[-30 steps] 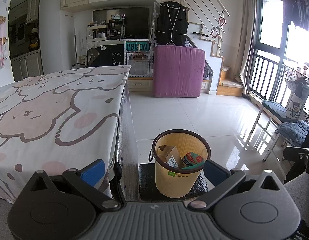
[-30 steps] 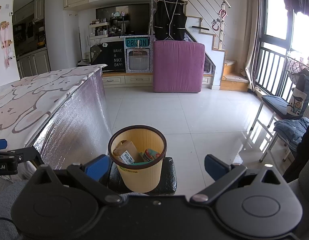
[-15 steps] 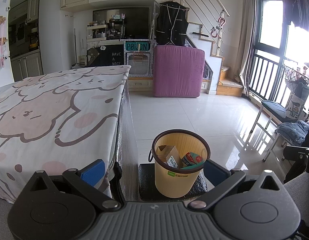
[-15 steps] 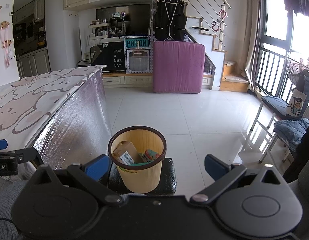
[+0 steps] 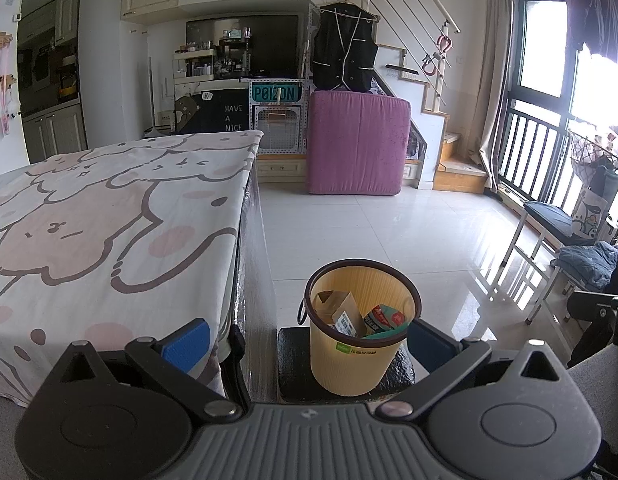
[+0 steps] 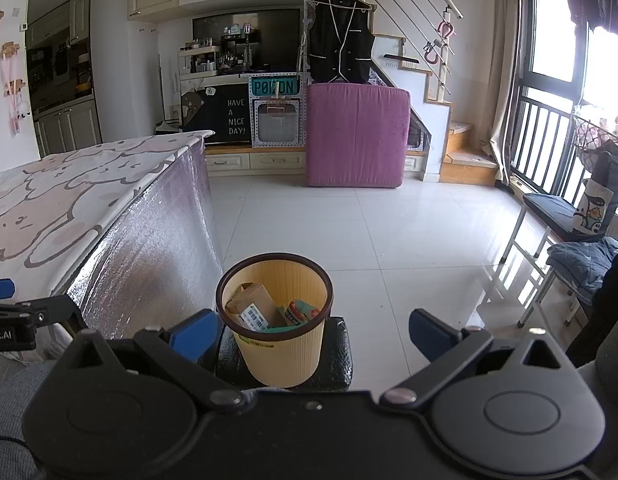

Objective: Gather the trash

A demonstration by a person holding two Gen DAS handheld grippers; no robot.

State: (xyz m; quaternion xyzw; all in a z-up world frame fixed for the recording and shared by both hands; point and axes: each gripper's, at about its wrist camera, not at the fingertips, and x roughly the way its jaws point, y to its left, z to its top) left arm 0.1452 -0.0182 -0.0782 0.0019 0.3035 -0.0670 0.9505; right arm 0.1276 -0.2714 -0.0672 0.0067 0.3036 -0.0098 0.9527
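Table to my left: covered by a cartoon-print cloth (image 5: pixel 109 216), with shiny plastic sheeting (image 6: pixel 157 240) down its side.
Far wall ahead of me: a purple mattress (image 5: pixel 357 144) stands upright on the floor, a black vest (image 5: pixel 343 58) hanging above it.
Beside the mattress: a teal sign (image 6: pixel 273 87) and a chalkboard (image 6: pixel 233 118).
My right: a chair (image 5: pixel 549 216) by the window railing, blue clothing (image 6: pixel 585 260) piled nearby.

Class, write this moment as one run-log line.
left tongs: open, empty | right tongs: open, empty | bin: upright on black stool, box and wrapper inside
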